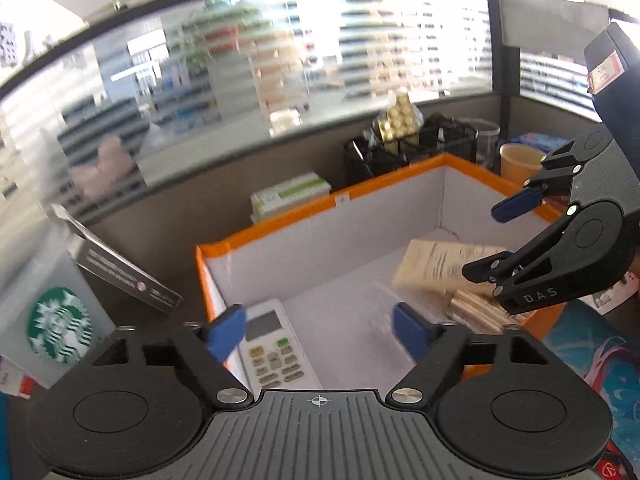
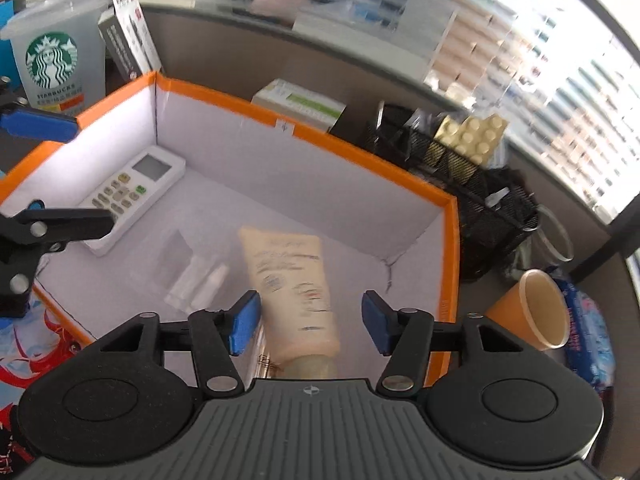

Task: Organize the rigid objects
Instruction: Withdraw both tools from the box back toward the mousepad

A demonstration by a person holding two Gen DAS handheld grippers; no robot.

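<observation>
Box: the orange-rimmed box (image 2: 448, 248) sits on the desk with a white lining; this is where things are being gathered.
Contents: a white remote control (image 2: 132, 196) lies in the far-left corner, a beige cosmetic tube (image 2: 292, 280) lies slanted near the right-hand side, and a clear packet of small vials (image 2: 196, 276) lies between them on the floor of the box.
Right gripper: the right gripper (image 2: 310, 322) hangs over the tube's lower end, fingers spread wide and holding nothing; the tube rests on the box floor below them.
Left gripper: the left gripper (image 1: 320, 330) hovers over the near-left part of the box above the remote, jaws likewise parted and empty.
Step in hand: by my reading, items already lie in the box and both tools are free, so this is between placements.
Next move: it calls for reaching outside the box for another loose item.
Candidates nearby: a green-and-white carton (image 2: 300, 102) behind the box, a paper cup (image 2: 536, 308) to its right.
Right view only: the vial packet shows clearly, and the cup's open mouth.
Left view only: the right gripper (image 1: 508, 240) seen from the side, plainly open.
</observation>
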